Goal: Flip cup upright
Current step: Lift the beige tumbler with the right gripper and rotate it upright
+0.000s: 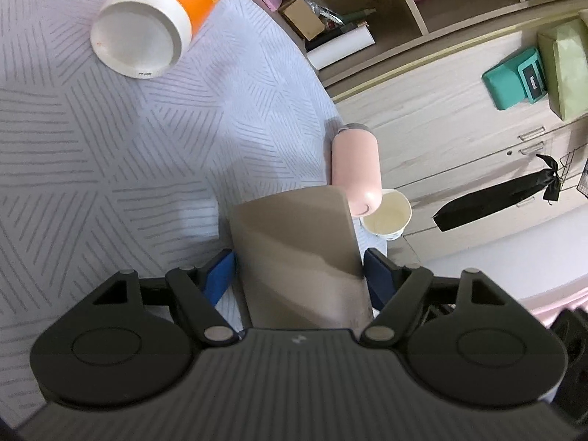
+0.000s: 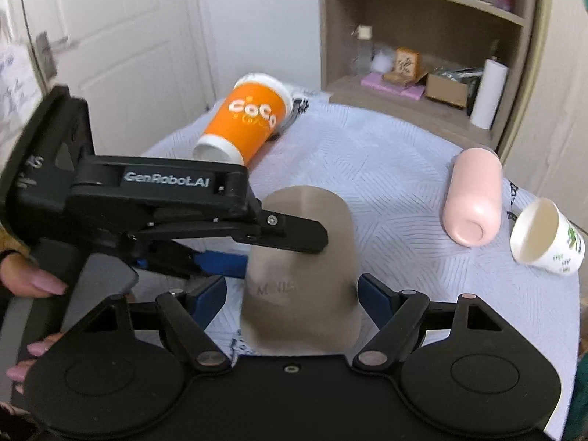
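A grey-brown cup (image 1: 297,253) (image 2: 305,283) is held between both grippers just above the tablecloth. My left gripper (image 1: 299,275) is shut on its sides; in the right wrist view it reaches in from the left, and its upper finger (image 2: 294,235) lies across the cup. My right gripper (image 2: 294,294) has a blue pad on each side of the cup's lower part, close to its walls.
An orange paper cup (image 1: 154,18) (image 2: 242,121) lies on its side at the back. A pink tumbler (image 1: 356,165) (image 2: 474,198) and a small white paper cup (image 1: 389,217) (image 2: 544,239) lie at the table's right edge. Shelves (image 2: 422,36) stand behind.
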`<move>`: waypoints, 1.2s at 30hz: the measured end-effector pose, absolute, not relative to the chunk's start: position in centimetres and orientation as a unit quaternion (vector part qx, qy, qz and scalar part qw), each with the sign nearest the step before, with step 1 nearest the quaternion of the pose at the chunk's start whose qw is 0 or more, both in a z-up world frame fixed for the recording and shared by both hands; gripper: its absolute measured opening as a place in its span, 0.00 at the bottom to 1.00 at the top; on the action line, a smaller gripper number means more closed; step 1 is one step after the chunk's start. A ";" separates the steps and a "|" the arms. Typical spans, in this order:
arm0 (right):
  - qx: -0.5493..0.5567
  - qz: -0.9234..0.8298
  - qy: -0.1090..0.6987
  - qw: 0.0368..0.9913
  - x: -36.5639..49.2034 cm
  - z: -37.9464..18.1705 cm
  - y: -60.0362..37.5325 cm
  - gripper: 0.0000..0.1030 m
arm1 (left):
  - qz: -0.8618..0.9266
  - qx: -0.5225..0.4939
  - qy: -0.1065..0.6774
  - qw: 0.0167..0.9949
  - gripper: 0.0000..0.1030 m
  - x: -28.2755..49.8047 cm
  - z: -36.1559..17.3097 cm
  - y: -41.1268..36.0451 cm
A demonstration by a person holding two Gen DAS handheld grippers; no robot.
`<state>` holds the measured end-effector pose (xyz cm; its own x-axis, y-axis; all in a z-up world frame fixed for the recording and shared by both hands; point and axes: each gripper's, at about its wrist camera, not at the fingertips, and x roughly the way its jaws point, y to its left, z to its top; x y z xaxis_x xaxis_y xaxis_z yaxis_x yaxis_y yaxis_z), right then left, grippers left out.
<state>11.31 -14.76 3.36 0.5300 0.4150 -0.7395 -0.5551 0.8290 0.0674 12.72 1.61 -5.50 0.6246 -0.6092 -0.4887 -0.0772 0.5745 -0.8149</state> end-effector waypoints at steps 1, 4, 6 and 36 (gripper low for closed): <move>-0.098 0.283 0.404 0.864 11.8 3.3 -14.6 0.80 | -0.169 -0.428 0.400 0.792 0.75 12.8 -5.5 1.6; -0.110 0.293 0.426 0.849 12.4 3.1 -14.3 0.80 | -0.172 -0.420 0.402 0.795 0.80 13.0 -5.6 1.5; -0.105 0.299 0.443 0.839 13.7 2.9 -14.5 0.81 | -0.171 -0.412 0.402 0.799 0.81 13.1 -5.5 1.4; -0.075 0.346 0.390 0.850 12.9 1.4 -17.4 0.82 | -0.196 -0.277 0.336 0.878 0.76 11.2 -2.9 -2.6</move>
<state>12.94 -17.35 1.41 0.4564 0.5291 -0.7153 -0.6466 0.7495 0.1419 11.19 -2.58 -2.92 0.6972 -0.5302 -0.4825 0.1572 0.7697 -0.6187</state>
